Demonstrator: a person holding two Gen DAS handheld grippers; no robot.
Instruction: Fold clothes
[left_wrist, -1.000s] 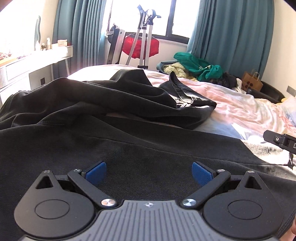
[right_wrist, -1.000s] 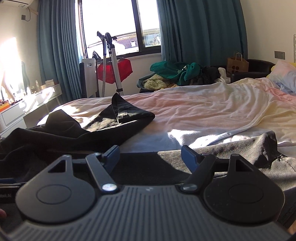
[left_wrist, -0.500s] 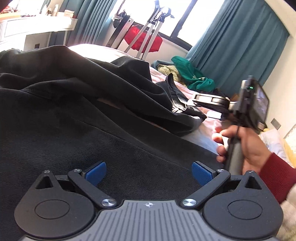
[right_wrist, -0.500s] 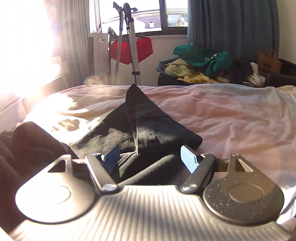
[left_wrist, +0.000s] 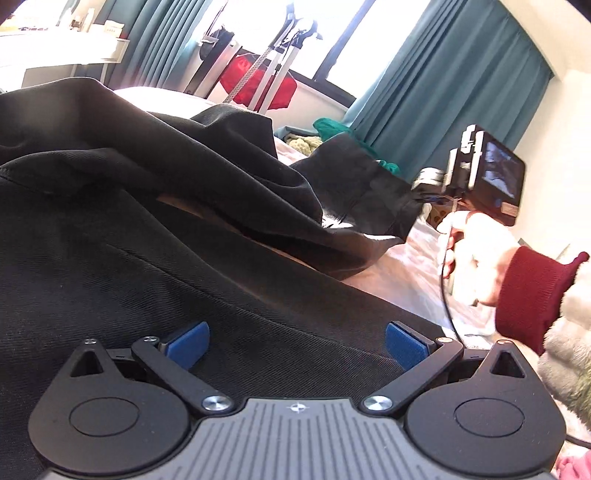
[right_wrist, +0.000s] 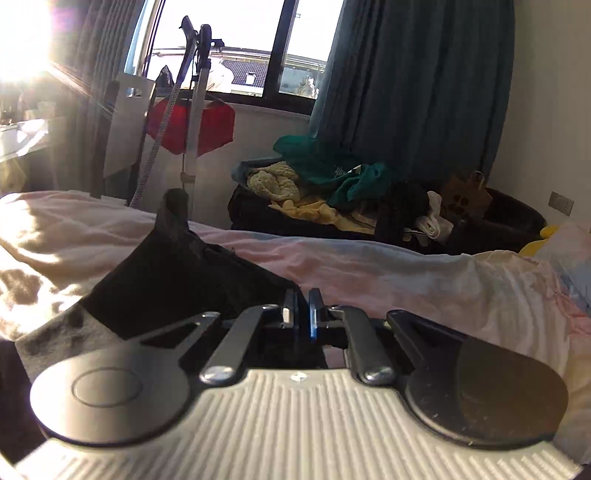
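A black garment (left_wrist: 155, 229) lies spread and rumpled on the bed. My left gripper (left_wrist: 295, 345) is open, its blue pads wide apart just above the near part of the cloth. My right gripper (right_wrist: 300, 314) is shut on a far edge of the black garment (right_wrist: 192, 273) and holds it lifted off the sheet. In the left wrist view the right gripper (left_wrist: 424, 192) shows at the right, held by a hand in a red cuff, with the cloth edge (left_wrist: 369, 192) pulled up to it.
The bed has a pale pink sheet (right_wrist: 424, 280). Beyond it are a pile of green and yellow clothes (right_wrist: 317, 177), a drying rack with a red cloth (right_wrist: 192, 125), teal curtains (right_wrist: 417, 92), a brown paper bag (right_wrist: 465, 194) and a white desk (left_wrist: 66, 55) at the left.
My right gripper has moved forward to the far cloth edge, closed on it and lifted it. My left gripper stays open over the near cloth.
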